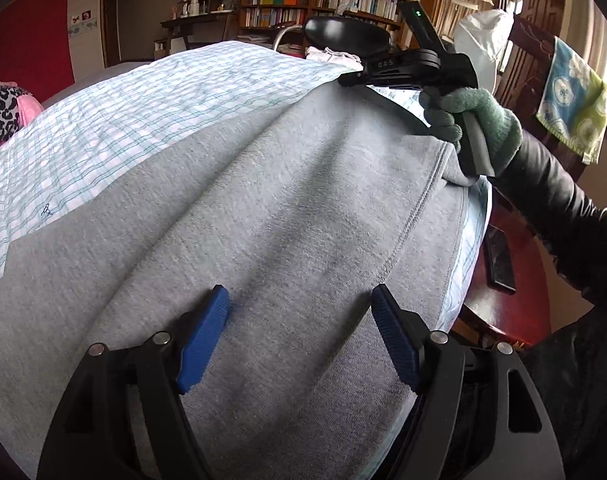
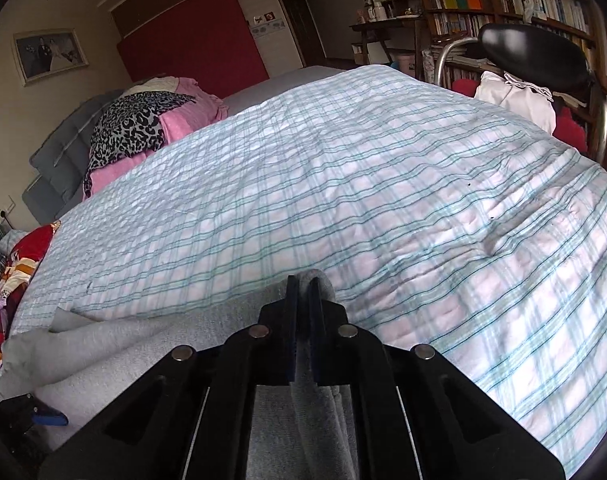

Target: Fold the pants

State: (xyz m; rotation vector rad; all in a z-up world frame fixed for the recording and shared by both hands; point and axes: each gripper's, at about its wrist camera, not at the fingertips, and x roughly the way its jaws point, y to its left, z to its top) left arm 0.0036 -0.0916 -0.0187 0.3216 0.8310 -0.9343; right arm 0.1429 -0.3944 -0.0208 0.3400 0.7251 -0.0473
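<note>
My left gripper [image 1: 299, 312] is angled down over the grey pants [image 1: 239, 216], blue pads [image 1: 205, 336] spread wide apart with nothing pinched between them; only flat grey fleece lies below the gap, and I can't tell whether the tips touch it. The pants are spread across the checked bedspread [image 1: 115, 120], filling most of my left view, with a stitched seam running down toward the right pad.

Over on the far side, my right hand [image 1: 475, 128], in a green knit glove with a dark leather sleeve behind it, grips the handle of the right gripper [image 1: 343, 79], which reaches level along the far edge of the pants. There is pale lettering on the side of its body, too small for me to read, and a small green light glows on the part sticking up above it.

From the right wrist view, the right gripper [image 2: 302, 284] is clenched tight on a fold of the grey fabric [image 2: 319, 280], which bulges just past the fingertips and hangs down between the arms toward the camera. The rest of the pants [image 2: 115, 344] trails off to the left, lying on the bedspread [image 2: 383, 184].
</note>
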